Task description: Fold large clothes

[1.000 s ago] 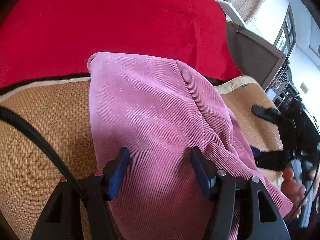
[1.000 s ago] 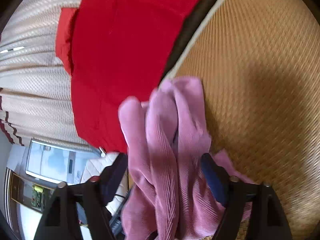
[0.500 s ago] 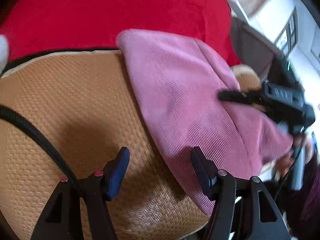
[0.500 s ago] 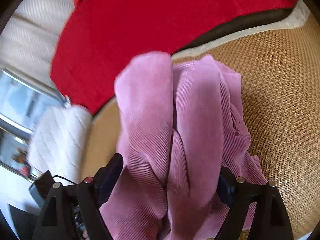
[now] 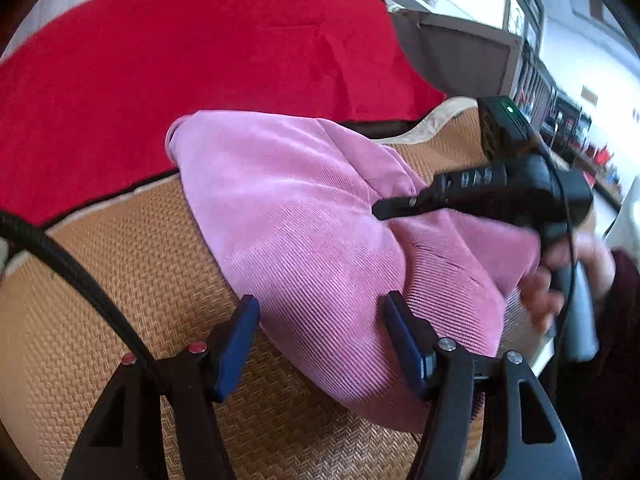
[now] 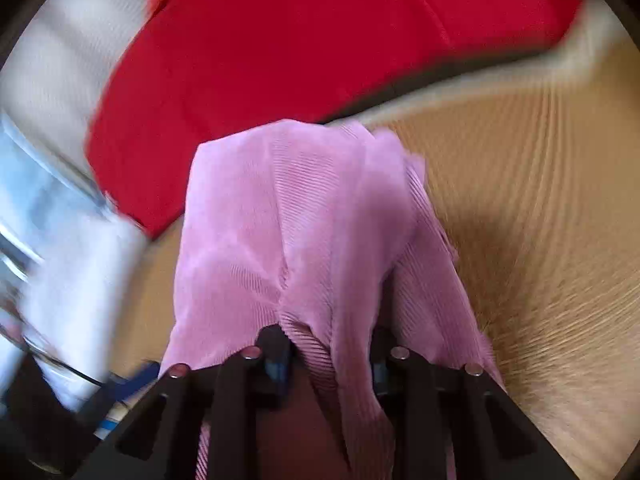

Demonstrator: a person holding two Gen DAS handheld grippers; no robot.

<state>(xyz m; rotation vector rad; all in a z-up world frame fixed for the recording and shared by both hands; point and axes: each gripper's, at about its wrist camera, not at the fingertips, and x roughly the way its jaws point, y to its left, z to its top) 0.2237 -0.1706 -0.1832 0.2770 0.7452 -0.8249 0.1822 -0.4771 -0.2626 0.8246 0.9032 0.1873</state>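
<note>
The pink ribbed corduroy garment point(image 5: 304, 232) lies bunched in a loose fold on the tan woven mat point(image 5: 120, 288), its far edge touching the red velvet cushion point(image 5: 200, 52) behind it. The right gripper point(image 6: 326, 354) has just been closing, and its jaws now pinch a gathered ridge of the pink cloth at the near hem; in the left wrist view the same tool reaches over the garment from the right side, a hand point(image 5: 556, 280) wrapped round its handle. The left gripper point(image 5: 320, 336) is released, its 2 blue pads wide apart and straddling the near left edge of the cloth without pressing it.

To do this fold well, I judge the left gripper should close on its own edge before the right one pulls, so both corners travel together and the layers stay stacked. The pinch on the right takes in several thicknesses; a slow, level draw should keep them from slipping.

The black braided cable point(image 5: 80, 276) crossing the mat on the left could snag. The cushion crowds the far side, leaving little room to spread the fabric.
</note>
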